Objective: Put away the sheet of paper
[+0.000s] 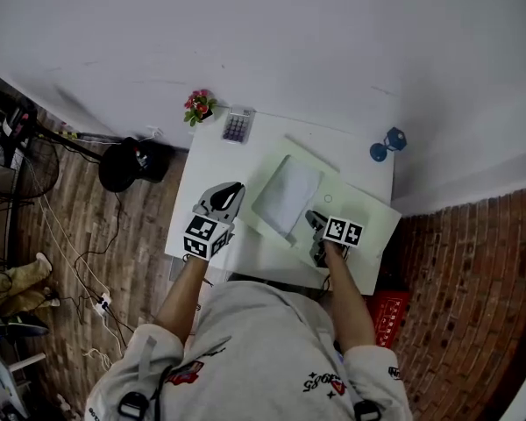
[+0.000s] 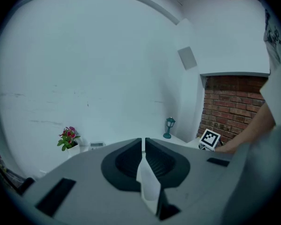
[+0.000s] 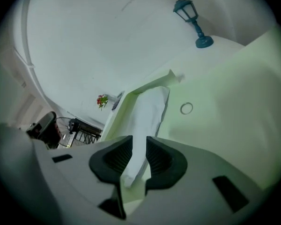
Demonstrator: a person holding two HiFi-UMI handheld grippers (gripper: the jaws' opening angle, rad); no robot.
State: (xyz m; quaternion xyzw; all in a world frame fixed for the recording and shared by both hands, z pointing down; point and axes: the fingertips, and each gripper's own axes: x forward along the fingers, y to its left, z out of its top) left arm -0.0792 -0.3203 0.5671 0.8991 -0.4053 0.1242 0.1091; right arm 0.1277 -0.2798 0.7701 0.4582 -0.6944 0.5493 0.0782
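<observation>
A white sheet of paper (image 1: 287,193) lies on an open light-green folder (image 1: 359,213) on the white table (image 1: 210,160). My right gripper (image 1: 314,220) sits at the sheet's near right edge. In the right gripper view its jaws (image 3: 139,149) stand apart, and the paper (image 3: 150,111) runs through the gap with no pad pressing on it. The folder (image 3: 225,107) spreads to the right there. My left gripper (image 1: 232,187) hovers over the table's left part, beside the folder. It points up at the wall, and its jaws (image 2: 143,146) are drawn together to a thin slit.
A flower pot (image 1: 198,106) and a calculator (image 1: 238,126) stand at the table's far left corner, a small blue lamp figure (image 1: 387,145) at the far right. A small ring (image 1: 328,199) marks the folder. A black chair (image 1: 131,160) is left of the table, a red crate (image 1: 388,314) near right.
</observation>
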